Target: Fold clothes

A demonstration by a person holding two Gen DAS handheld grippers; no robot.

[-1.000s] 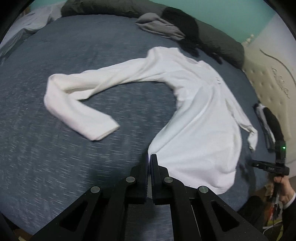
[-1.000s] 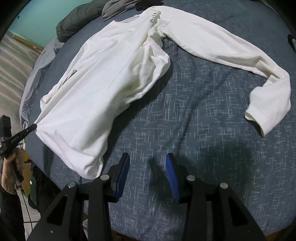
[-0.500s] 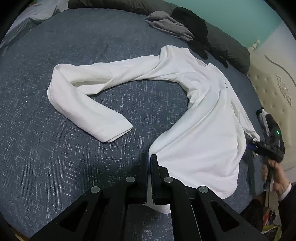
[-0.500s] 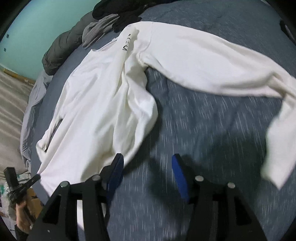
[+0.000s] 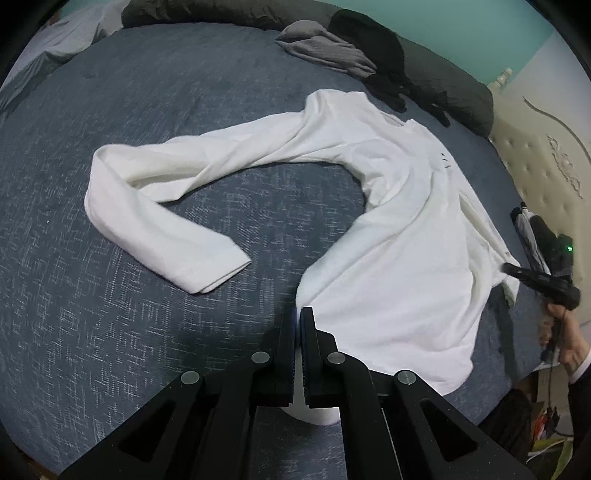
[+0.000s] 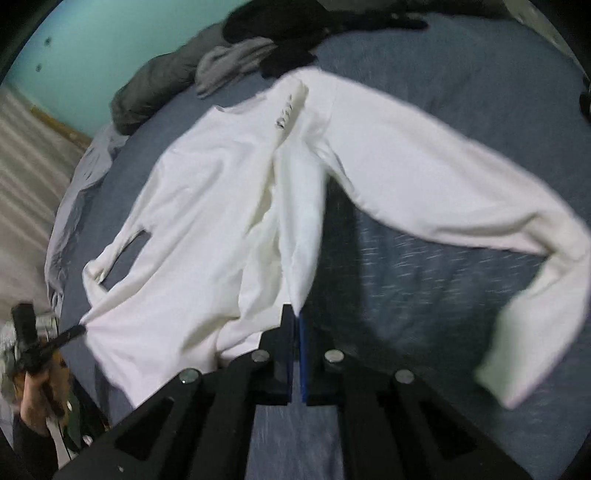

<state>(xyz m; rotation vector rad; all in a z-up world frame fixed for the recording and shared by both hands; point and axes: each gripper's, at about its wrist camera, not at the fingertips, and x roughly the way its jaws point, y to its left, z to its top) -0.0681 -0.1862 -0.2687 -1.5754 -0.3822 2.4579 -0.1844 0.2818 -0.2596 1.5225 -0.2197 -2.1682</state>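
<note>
**Both grippers pinch the white shirt's hem**

Right up close, the left gripper (image 5: 298, 314) has its jaws pressed together on the near hem corner of the white long-sleeved shirt (image 5: 399, 229), white cloth showing between and under the fingers. The right gripper (image 6: 296, 314) has just snapped its blue-padded jaws closed, and a fold of the shirt's side edge is caught between them, pulled up into a taut ridge running toward the collar. In the left wrist view that same gripper shows at the right edge, in the person's hand (image 5: 567, 343), nipping the shirt's far hem corner. The shirt lies spread on the blue-grey bedspread (image 5: 110, 314), one sleeve (image 5: 155, 206) flung out and bent back on itself. Farther off, a crumpled grey garment (image 5: 325, 51) and black clothing (image 5: 373, 40) sit against a dark bolster (image 5: 450, 92) below the teal wall (image 5: 480, 26).
</note>
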